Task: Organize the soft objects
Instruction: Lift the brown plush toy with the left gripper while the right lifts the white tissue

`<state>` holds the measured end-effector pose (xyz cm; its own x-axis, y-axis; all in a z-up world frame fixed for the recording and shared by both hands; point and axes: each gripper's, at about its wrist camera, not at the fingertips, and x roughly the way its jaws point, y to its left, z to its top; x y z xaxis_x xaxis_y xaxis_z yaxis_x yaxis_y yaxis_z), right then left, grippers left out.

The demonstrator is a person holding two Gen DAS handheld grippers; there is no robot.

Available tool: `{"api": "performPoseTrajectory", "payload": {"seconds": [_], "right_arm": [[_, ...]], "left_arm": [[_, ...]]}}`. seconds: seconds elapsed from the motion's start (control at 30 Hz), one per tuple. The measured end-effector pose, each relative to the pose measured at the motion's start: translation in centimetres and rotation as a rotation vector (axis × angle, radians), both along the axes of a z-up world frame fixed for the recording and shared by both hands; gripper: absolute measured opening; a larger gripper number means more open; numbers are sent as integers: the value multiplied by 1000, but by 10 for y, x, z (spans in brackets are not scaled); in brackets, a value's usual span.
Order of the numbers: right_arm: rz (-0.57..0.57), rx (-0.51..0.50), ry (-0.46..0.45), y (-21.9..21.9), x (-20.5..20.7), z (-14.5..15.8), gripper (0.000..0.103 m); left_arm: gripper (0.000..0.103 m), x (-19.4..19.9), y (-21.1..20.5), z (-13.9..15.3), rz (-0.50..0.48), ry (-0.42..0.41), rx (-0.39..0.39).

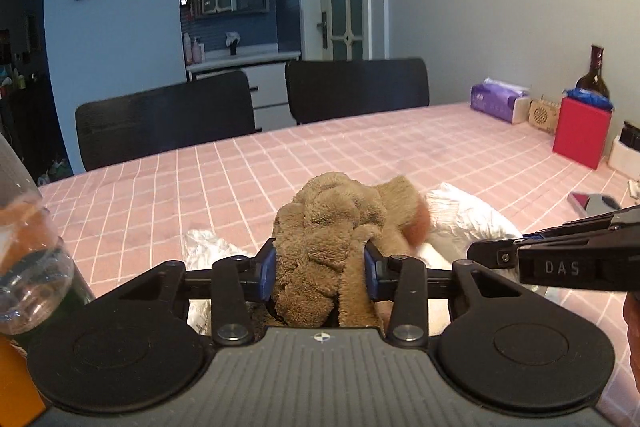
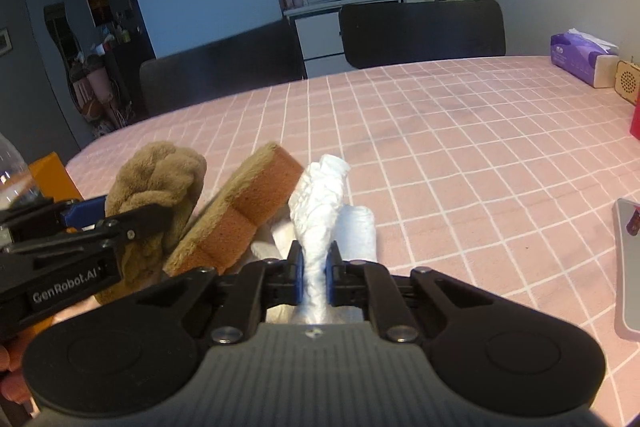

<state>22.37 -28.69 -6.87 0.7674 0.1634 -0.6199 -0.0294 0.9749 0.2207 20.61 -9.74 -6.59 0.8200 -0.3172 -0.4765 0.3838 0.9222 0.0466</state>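
My left gripper (image 1: pixel 320 269) is shut on a brown fuzzy cloth with an orange sponge side (image 1: pixel 328 227), held above the pink checked tablecloth (image 1: pixel 280 163). In the right wrist view the same brown cloth (image 2: pixel 160 171) and its orange sponge part (image 2: pixel 248 211) show at the left, with the left gripper (image 2: pixel 96 223) clamped on them. My right gripper (image 2: pixel 314 277) is shut on a crumpled white cloth (image 2: pixel 320 195) that stands up between its blue pads. The white cloth (image 1: pixel 464 215) also lies behind the brown one in the left wrist view, where the right gripper (image 1: pixel 492 255) enters from the right.
Two black chairs (image 1: pixel 356 87) stand at the far table edge. A purple tissue pack (image 1: pixel 496 101), a red box (image 1: pixel 580 131) and a dark bottle (image 1: pixel 594 75) sit at the right. A clear bottle (image 1: pixel 24 251) and orange box (image 2: pixel 52 171) are at the left. A phone (image 2: pixel 628 267) lies right.
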Motion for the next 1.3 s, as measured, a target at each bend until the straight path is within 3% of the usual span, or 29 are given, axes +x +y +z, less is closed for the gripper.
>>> {"api": "performPoseTrajectory", "payload": {"seconds": [0.23, 0.43, 0.7, 1.0, 1.3], "right_arm": [[-18, 31, -26, -7, -21, 15, 8], [-17, -19, -113, -3, -49, 43, 8], [37, -14, -221, 11, -94, 81, 8], [183, 84, -312, 32, -138, 128, 8], [397, 115, -356, 85, -151, 164, 8]], "left_arm": [[47, -25, 2, 22, -7, -54, -39], [47, -51, 9, 40, -2, -73, -75], [47, -94, 30, 65, 9, -108, -147], [47, -136, 78, 93, 59, -162, -223], [47, -164, 119, 116, 132, -216, -154]]}}
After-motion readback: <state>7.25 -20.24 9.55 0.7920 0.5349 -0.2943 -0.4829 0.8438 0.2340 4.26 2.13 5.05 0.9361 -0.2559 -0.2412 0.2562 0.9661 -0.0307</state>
